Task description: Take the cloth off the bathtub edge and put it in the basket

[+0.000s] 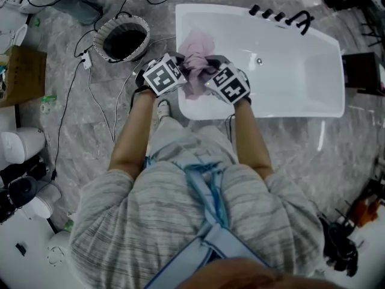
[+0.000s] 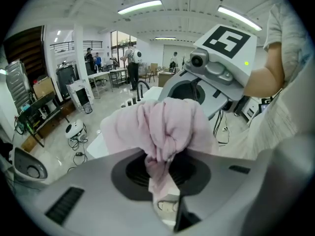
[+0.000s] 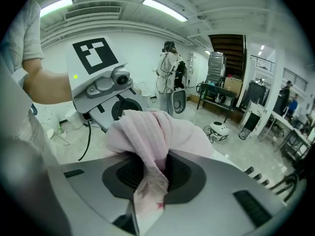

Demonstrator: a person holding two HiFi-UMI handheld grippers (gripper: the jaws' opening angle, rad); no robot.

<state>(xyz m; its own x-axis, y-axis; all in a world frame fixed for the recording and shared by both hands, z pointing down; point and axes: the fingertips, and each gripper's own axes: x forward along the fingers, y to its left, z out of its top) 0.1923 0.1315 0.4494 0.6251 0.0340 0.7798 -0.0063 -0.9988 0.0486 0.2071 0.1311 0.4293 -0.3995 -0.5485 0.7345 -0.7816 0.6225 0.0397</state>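
Note:
A pale pink cloth point(image 1: 197, 58) hangs bunched between both grippers above the near left end of the white bathtub point(image 1: 301, 53). My left gripper point(image 1: 179, 71) is shut on the cloth's left part, which shows pinched in the left gripper view as the cloth point(image 2: 165, 132). My right gripper point(image 1: 207, 77) is shut on its right part, where the cloth point(image 3: 150, 141) folds down between the jaws. The round basket point(image 1: 121, 38), dark inside with a light patterned rim, stands on the floor left of the tub.
Black taps point(image 1: 283, 17) sit on the tub's far rim. Cables point(image 1: 90, 83) trail over the grey marble floor near the basket. A cardboard box point(image 1: 21, 74) and white appliances point(image 1: 24, 161) stand at the left. People and desks show far off in the gripper views.

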